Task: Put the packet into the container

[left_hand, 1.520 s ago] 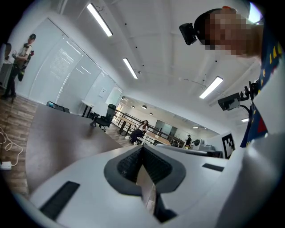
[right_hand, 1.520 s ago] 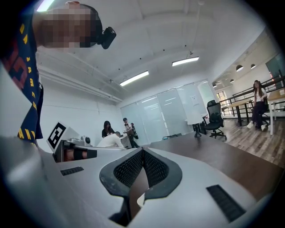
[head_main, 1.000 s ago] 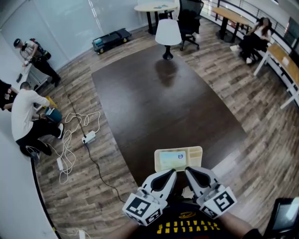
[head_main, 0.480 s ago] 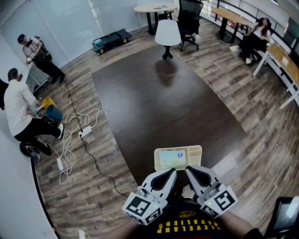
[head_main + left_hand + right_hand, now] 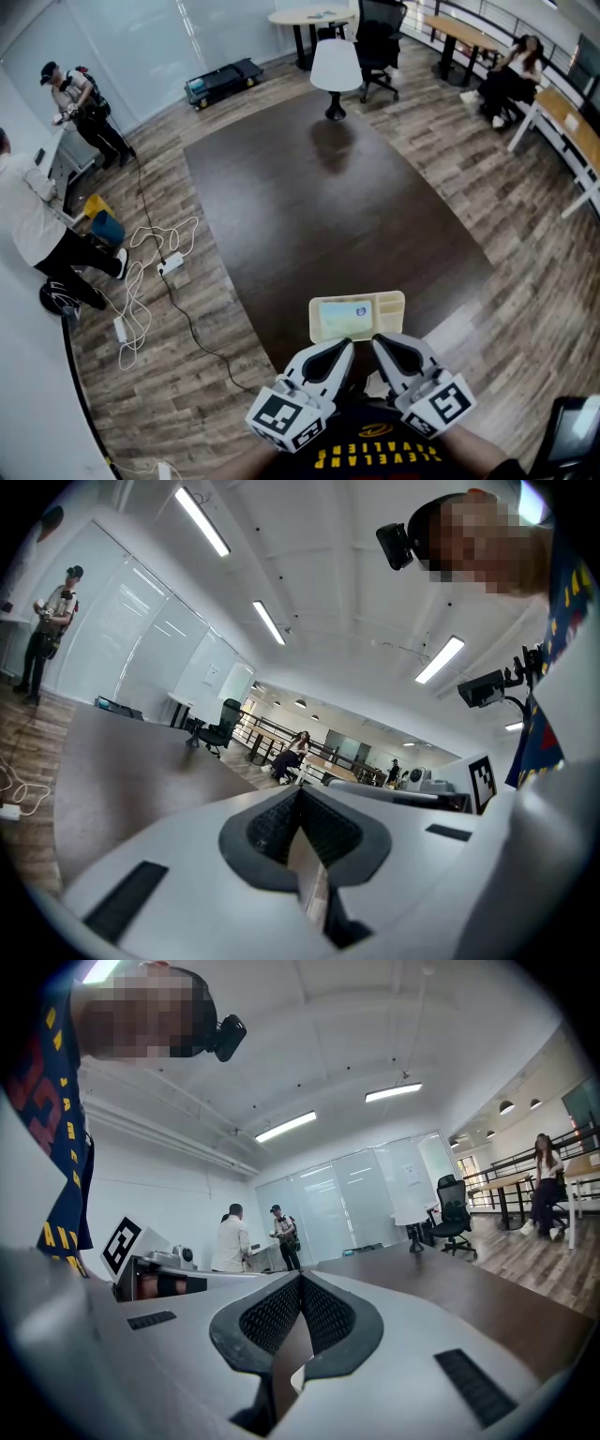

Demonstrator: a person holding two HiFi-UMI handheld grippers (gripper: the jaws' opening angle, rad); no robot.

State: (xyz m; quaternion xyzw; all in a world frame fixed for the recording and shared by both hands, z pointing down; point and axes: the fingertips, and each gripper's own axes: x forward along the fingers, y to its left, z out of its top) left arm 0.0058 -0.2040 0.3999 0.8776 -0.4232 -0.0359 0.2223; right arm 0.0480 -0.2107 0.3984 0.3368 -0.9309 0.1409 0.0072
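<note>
A cream plastic container [image 5: 357, 318] sits at the near edge of the dark table [image 5: 328, 202], and a light packet with a blue print [image 5: 351, 317] lies in its larger compartment. My left gripper [image 5: 345, 348] and right gripper [image 5: 382, 345] are side by side just below the container, close to my body, tips pointing toward it. Both are shut with nothing between the pads. In the left gripper view the jaws [image 5: 298, 810] meet tightly; in the right gripper view the jaws [image 5: 300, 1298] also meet. Neither gripper view shows the container.
A white lamp [image 5: 337, 67] stands at the table's far end. Cables and a power strip [image 5: 175, 274] lie on the wood floor to the left, where people [image 5: 33, 225] stand and crouch. Chairs and desks [image 5: 469, 37] line the far right side.
Both grippers and the container have stayed put. The people at the left have shifted; the one in white moved toward the frame edge.
</note>
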